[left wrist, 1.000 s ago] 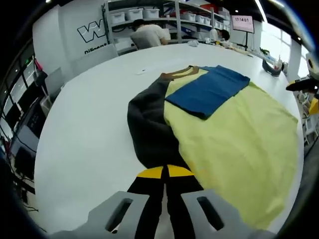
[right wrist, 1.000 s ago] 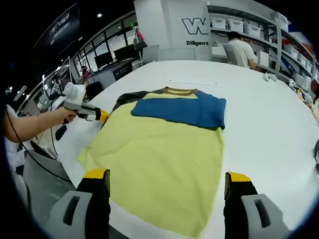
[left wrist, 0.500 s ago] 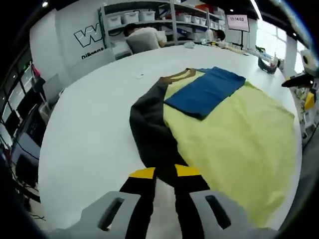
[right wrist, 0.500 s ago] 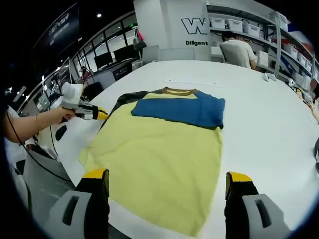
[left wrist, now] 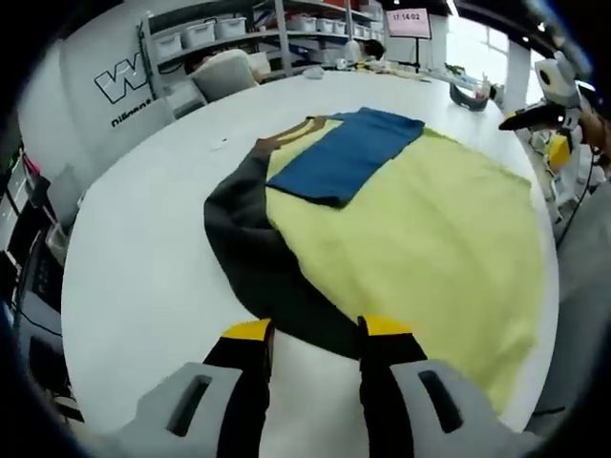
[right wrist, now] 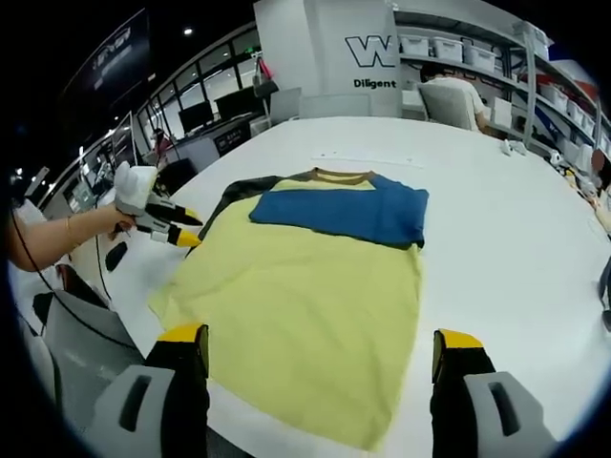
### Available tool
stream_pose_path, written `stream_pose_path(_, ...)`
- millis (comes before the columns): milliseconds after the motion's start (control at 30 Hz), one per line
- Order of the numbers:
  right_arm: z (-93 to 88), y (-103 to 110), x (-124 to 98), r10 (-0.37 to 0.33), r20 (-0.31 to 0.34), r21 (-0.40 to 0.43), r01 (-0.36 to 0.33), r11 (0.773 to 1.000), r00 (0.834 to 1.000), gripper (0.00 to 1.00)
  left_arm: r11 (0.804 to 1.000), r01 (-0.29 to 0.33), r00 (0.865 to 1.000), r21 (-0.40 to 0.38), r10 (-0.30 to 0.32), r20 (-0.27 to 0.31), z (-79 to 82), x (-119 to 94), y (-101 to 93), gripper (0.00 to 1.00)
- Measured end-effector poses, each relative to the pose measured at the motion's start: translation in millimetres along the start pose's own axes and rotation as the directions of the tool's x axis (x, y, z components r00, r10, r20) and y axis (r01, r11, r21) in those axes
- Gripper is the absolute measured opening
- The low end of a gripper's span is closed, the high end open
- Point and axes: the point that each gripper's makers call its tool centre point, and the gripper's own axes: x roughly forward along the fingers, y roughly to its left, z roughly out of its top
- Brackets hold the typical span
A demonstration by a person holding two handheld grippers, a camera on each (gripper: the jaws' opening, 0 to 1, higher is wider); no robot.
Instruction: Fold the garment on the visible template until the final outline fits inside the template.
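The shirt [right wrist: 305, 315] lies flat on the big white round table [right wrist: 496, 219], with its yellow body spread wide and its neck end far from the right gripper. One blue sleeve [right wrist: 344, 212] is folded across the top of the yellow part, and a dark grey sleeve [left wrist: 253, 258] lies along the shirt's edge on the left gripper's side. A moment ago the left gripper [left wrist: 313, 358] was pinching the end of that dark sleeve; now its jaws have let go and stand open, and the sleeve lies loose on the table just in front of the yellow tips. In the right gripper view the left gripper [right wrist: 170, 229] sits a bit farther from the shirt's edge than before, held in a hand [right wrist: 115, 221]. The right gripper [right wrist: 320, 358] is wide open as before and holds nothing; the shirt's bottom hem lies between its jaws. The cloth looks soft and thin, with small wrinkles. The yellow part is a big rectangle, and the blue sleeve is a smaller, neat one. The table is smooth and plain.
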Motion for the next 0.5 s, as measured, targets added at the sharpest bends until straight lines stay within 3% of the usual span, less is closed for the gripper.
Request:
stream_pose_path(167, -1.0, -1.8, -1.3, -0.005, -0.003, 0.001, 0.005, 1.000, 1.000, 0.96, 0.998, 0.044, 0.998, 0.054, -0.041, -0.045, -5.5, -0.7, 7.8, 0.30)
stream_pose_path(267, -1.1, -2.1, -1.2, -0.006, -0.004, 0.001, 0.006, 1.000, 1.000, 0.96, 0.990, 0.119, 0.992, 0.070, -0.117, -0.040, -3.8, 0.1, 2.2, 0.32)
stream_pose_path(500, -2.5, -1.7, 0.2, -0.006, -0.014, 0.000, 0.006, 1.000, 1.000, 0.95, 0.984, 0.153, 0.986, 0.091, -0.145, -0.088, -1.6, 4.9, 0.0, 0.33)
